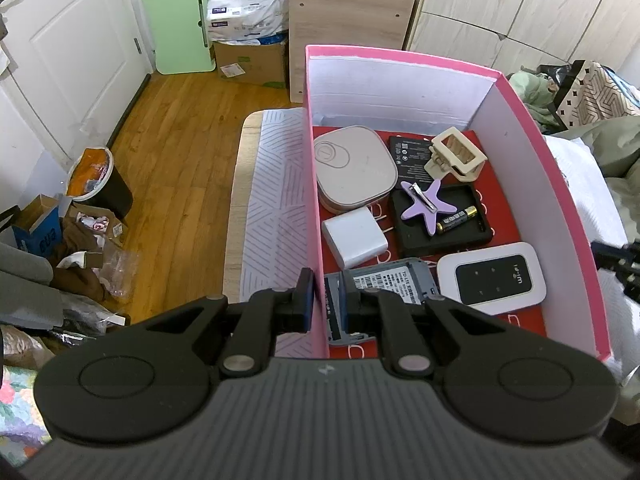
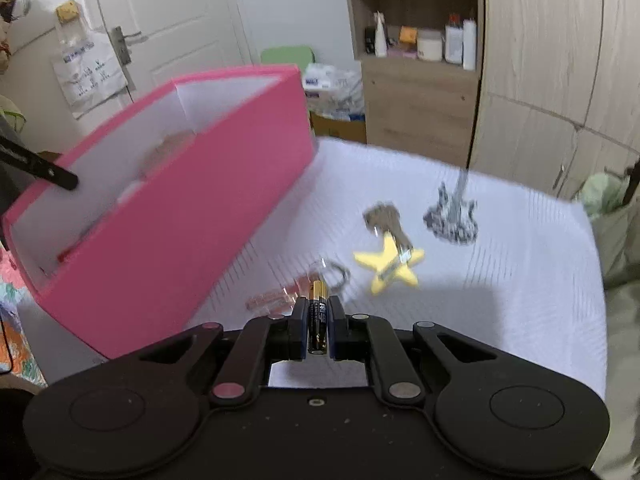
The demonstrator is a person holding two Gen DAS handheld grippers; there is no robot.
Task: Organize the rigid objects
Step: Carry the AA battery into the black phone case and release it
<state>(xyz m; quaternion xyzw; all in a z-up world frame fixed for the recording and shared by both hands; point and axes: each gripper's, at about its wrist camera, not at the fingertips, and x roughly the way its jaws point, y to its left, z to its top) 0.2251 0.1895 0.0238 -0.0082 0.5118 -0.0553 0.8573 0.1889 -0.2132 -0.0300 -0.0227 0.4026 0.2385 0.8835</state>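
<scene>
Right gripper [image 2: 318, 322] clamps a battery [image 2: 319, 316] beside the pink box [image 2: 192, 216].

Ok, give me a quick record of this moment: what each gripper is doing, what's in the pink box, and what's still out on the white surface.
left gripper: shut on the pink box, clamping its left wall
right gripper: shut on a battery, held upright between the fingers
in box: grey square case, white charger, purple star clip, second battery, beige claw clip, white wi-fi router
on white surface: yellow star clip, keys, key ring
</scene>
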